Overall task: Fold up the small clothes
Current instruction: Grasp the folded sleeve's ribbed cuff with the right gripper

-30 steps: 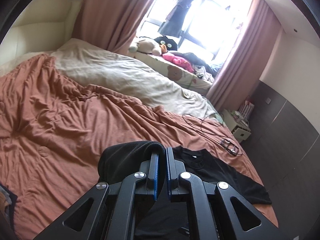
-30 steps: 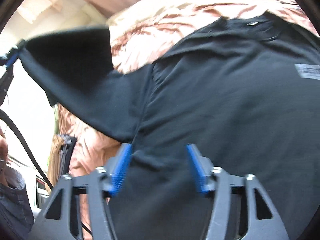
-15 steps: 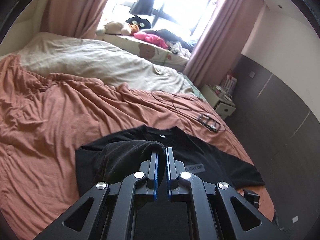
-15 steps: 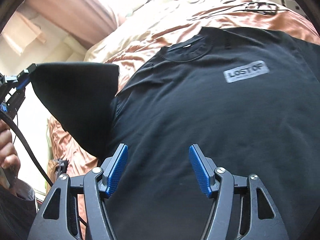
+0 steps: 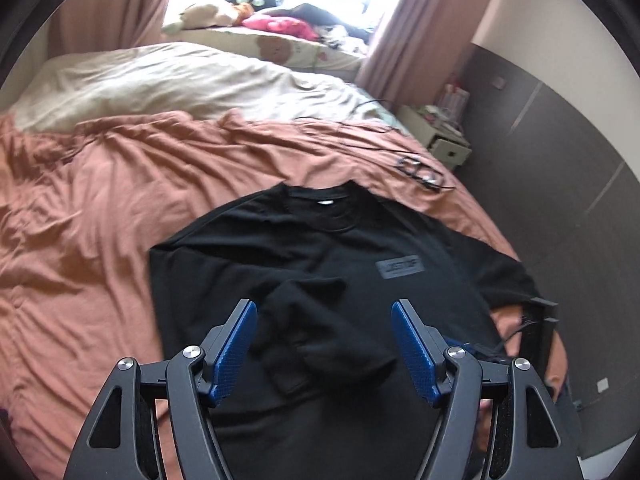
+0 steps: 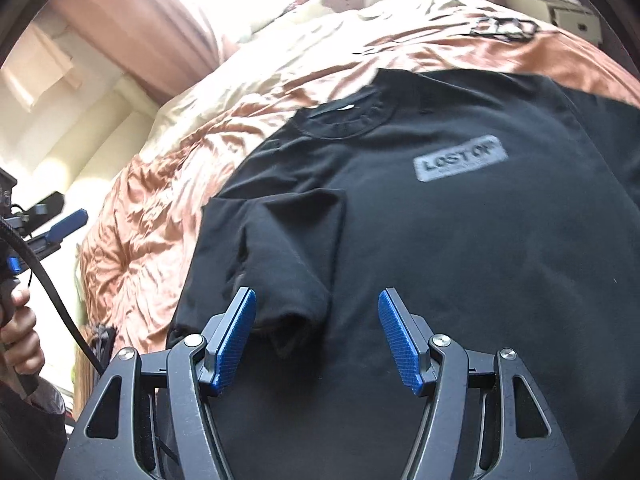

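Left wrist view
Left tongs (image 5: 323, 346): I see my blue pads spread wide apart with nothing between them; they hang above the folded sleeve.
Black T-shirt (image 5: 360, 248): lies face up on the bed, collar toward 12 o'clock, filling the middle and lower part of my view.
Folded sleeve (image 5: 316, 320): laid inward over the shirt body, directly ahead of the tongs, rumpled at its free end.
Grey chest label (image 5: 400, 268): at about 1 o'clock from the sleeve, blurred here.
Other sleeve (image 5: 500, 276): stretched out flat toward 3 o'clock.
Rust-coloured duvet (image 5: 100, 208): wrinkled, under the shirt and running off to 9 o'clock.
Cream blanket (image 5: 180, 76): beyond the duvet, toward 11 o'clock.
Black cable (image 5: 420, 170): coiled on the duvet at 1 o'clock, just past the collar.
Bedside cabinet (image 5: 444, 144): beside the bed at 2 o'clock.
Stuffed toys (image 5: 240, 12): on the window ledge at 12 o'clock.

Right wrist view
Right tongs (image 6: 317, 334): also wide open and gripping nothing, low over the shirt body.
Black T-shirt: fills most of my frame; its label reads "LOST OF" at 1 o'clock.
Folded sleeve (image 6: 288, 256): just ahead of my left-hand pad, lying on the shirt.
Left tongs (image 6: 64, 222): visible at 9 o'clock, held off to the side of the shirt.
Left hand (image 6: 18, 328): at 8 o'clock, wrapped around the handle.
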The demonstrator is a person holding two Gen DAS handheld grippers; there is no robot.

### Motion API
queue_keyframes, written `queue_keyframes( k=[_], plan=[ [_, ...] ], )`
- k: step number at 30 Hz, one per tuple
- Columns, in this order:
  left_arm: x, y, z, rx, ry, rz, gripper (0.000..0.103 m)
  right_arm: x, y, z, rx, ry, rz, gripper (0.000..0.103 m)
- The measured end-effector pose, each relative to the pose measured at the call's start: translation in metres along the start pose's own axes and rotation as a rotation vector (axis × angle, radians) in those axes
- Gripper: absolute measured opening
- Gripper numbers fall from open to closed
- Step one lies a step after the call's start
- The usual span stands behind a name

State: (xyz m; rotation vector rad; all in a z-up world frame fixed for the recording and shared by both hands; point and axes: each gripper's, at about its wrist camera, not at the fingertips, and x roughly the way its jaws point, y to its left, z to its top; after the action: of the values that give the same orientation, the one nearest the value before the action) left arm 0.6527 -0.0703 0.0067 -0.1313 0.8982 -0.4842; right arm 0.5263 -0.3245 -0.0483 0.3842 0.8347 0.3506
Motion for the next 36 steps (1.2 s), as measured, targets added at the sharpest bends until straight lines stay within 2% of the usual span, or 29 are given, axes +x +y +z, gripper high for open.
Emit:
queue_keyframes(
  k=[7,10,16,23,27,29,36],
  plan=[
    [0.002,0.051,-0.020,-0.067,0.011,0.080,0.071,0.026,0.051,0.010,-0.127,0.032,-0.029,0.062],
    [0.004,0.071,-0.031,-0.095,0.018,0.103,0.067,0.040,0.071,0.014,-0.164,0.048,-0.019,0.062],
    [0.018,0.108,-0.057,-0.160,0.064,0.114,0.057,0.078,0.101,0.018,-0.228,0.102,-0.023,0.059],
    [0.035,0.143,-0.083,-0.225,0.088,0.094,0.051,0.129,0.123,0.020,-0.291,0.179,-0.051,0.059],
    [0.040,0.156,-0.094,-0.255,0.096,0.087,0.048,0.161,0.131,0.021,-0.335,0.208,-0.149,0.059],
    [0.043,0.162,-0.099,-0.273,0.103,0.082,0.043,0.177,0.134,0.020,-0.352,0.228,-0.193,0.059],
    [0.045,0.171,-0.112,-0.315,0.105,0.080,0.043,0.220,0.142,0.011,-0.416,0.273,-0.311,0.060]
  ],
)
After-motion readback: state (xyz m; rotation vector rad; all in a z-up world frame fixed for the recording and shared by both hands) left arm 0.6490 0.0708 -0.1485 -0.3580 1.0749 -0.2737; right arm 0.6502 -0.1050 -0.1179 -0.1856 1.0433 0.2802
